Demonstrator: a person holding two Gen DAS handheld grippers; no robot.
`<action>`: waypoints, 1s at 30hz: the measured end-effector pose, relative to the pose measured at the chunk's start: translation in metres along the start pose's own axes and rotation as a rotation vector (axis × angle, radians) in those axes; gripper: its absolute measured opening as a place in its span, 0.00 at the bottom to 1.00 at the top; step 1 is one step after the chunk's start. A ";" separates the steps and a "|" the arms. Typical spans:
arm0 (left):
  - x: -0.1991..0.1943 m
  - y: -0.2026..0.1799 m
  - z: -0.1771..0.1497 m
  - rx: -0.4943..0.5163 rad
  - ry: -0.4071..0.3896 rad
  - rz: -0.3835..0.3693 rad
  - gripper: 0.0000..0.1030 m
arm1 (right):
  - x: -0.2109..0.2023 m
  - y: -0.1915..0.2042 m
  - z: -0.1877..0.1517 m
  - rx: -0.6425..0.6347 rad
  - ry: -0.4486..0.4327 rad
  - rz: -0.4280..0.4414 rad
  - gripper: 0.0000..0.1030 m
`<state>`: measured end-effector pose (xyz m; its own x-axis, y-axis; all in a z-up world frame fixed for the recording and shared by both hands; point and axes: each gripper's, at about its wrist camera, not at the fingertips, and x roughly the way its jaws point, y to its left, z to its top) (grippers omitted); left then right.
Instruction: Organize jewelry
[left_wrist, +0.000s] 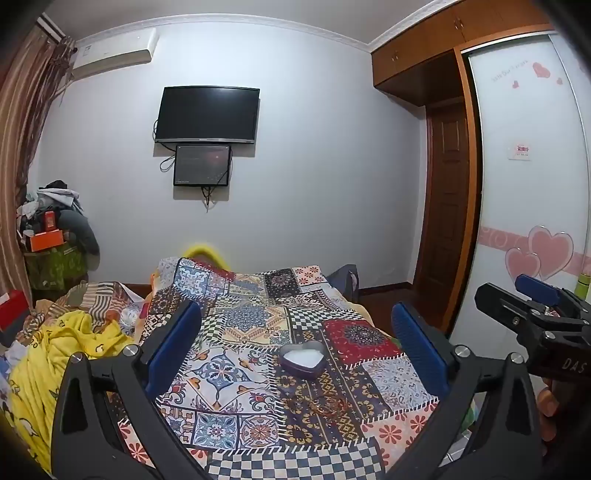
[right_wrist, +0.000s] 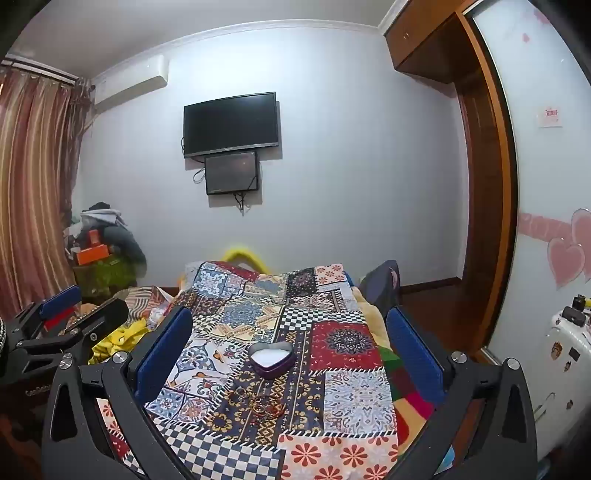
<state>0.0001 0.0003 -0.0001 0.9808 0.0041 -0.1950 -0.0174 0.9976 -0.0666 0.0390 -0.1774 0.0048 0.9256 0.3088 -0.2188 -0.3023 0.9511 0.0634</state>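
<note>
A heart-shaped purple tin (left_wrist: 302, 359) with a white inside stands open on the patchwork cloth (left_wrist: 236, 369); it also shows in the right wrist view (right_wrist: 272, 359). A small heap of gold rings and bangles (left_wrist: 323, 404) lies on the cloth just in front of the tin, also seen in the right wrist view (right_wrist: 260, 404). My left gripper (left_wrist: 295, 350) is open and empty, held above the cloth. My right gripper (right_wrist: 288, 350) is open and empty too, and shows at the right of the left wrist view (left_wrist: 535, 306).
The cloth covers a narrow raised surface with a drop on both sides. Yellow bedding (left_wrist: 66, 350) lies to the left. A white suitcase (right_wrist: 561, 369) stands at the right by the wardrobe door (left_wrist: 532, 184). A TV (left_wrist: 207, 114) hangs on the far wall.
</note>
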 end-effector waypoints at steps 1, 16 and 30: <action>0.000 0.000 0.000 0.000 0.001 0.003 1.00 | 0.000 0.000 0.000 0.000 -0.001 0.000 1.00; 0.003 0.005 -0.002 -0.004 0.014 0.009 1.00 | 0.001 0.009 0.004 -0.003 0.009 0.006 1.00; 0.004 0.011 -0.004 -0.019 0.018 0.017 1.00 | 0.001 0.008 -0.004 -0.005 0.013 0.024 1.00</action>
<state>0.0035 0.0111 -0.0055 0.9767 0.0197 -0.2136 -0.0379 0.9960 -0.0814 0.0368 -0.1693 0.0009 0.9150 0.3314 -0.2302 -0.3256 0.9433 0.0640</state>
